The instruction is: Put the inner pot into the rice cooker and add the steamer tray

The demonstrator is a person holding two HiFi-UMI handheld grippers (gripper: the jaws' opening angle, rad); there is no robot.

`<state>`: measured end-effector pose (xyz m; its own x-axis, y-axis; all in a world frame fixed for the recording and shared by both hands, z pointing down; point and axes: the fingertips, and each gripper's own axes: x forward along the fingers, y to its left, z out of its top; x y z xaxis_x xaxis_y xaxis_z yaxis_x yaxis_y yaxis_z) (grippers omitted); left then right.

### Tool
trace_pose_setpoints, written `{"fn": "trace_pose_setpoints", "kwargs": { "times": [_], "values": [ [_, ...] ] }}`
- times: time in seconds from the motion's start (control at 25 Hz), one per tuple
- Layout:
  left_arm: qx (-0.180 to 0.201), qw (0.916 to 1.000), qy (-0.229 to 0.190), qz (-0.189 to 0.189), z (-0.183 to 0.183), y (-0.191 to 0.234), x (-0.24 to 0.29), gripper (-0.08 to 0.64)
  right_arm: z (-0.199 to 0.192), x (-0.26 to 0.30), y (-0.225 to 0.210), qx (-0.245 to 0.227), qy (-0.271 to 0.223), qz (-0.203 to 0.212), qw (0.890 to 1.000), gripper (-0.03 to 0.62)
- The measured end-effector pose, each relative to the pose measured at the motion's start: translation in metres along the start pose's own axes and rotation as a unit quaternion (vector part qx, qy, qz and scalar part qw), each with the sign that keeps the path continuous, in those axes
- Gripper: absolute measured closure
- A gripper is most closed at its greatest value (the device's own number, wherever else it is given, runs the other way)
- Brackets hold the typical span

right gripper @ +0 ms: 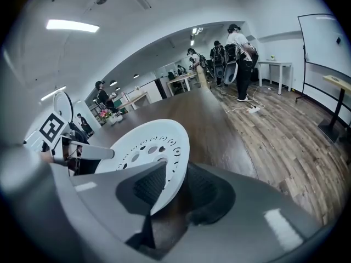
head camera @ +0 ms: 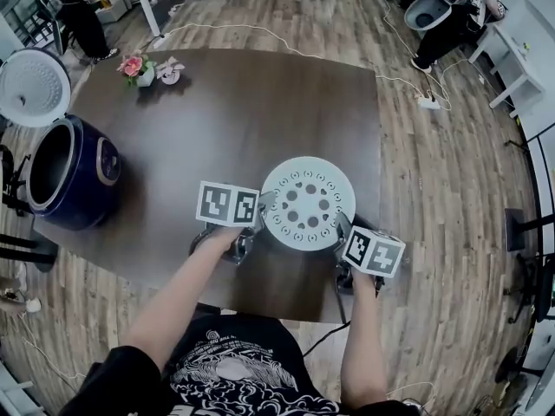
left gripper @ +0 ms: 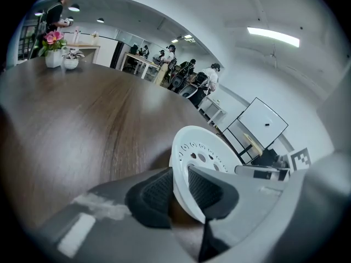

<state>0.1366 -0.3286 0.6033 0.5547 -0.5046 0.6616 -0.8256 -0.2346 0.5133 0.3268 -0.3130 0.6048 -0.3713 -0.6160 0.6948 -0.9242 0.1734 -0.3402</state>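
Observation:
The white perforated steamer tray (head camera: 308, 202) lies on the dark wooden table (head camera: 217, 120) near its front edge. My left gripper (head camera: 263, 204) grips the tray's left rim and my right gripper (head camera: 345, 228) grips its right rim. In the left gripper view the thin rim of the tray (left gripper: 200, 152) stands between the pads of the left gripper (left gripper: 180, 193). The right gripper view shows the same: the tray (right gripper: 148, 147) has its rim pinched in the right gripper (right gripper: 174, 188). The dark blue rice cooker (head camera: 69, 172) stands at the table's left edge with its white lid (head camera: 33, 85) raised; its inside is dark.
A small vase of pink flowers (head camera: 136, 68) and a white cup (head camera: 169, 74) stand at the table's far left corner. Bare tabletop lies between the tray and the cooker. People and chairs are in the background on the wooden floor (head camera: 451, 232).

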Motion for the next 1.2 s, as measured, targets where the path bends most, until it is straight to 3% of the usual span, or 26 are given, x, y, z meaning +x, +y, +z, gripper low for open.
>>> {"fn": "trace_pose_setpoints", "kwargs": {
  "times": [0.2, 0.56, 0.88, 1.2],
  "values": [
    [0.001, 1.0, -0.005, 0.003, 0.001, 0.002, -0.006, 0.465, 0.003, -0.001, 0.005, -0.003, -0.003, -0.005, 1.0, 0.483],
    [-0.011, 0.9982, -0.058, 0.012, 0.021, 0.014, -0.044, 0.472, 0.026, -0.001, 0.041, -0.026, -0.018, 0.018, 0.999, 0.491],
    [-0.022, 0.9936, -0.105, 0.036, 0.039, 0.045, -0.09, 0.474, 0.048, 0.014, 0.095, -0.067, -0.025, 0.05, 0.996, 0.492],
    [-0.034, 0.9827, -0.167, 0.073, 0.06, 0.08, -0.152, 0.474, 0.079, 0.028, 0.167, -0.122, -0.039, 0.098, 0.987, 0.495]
  ]
}}
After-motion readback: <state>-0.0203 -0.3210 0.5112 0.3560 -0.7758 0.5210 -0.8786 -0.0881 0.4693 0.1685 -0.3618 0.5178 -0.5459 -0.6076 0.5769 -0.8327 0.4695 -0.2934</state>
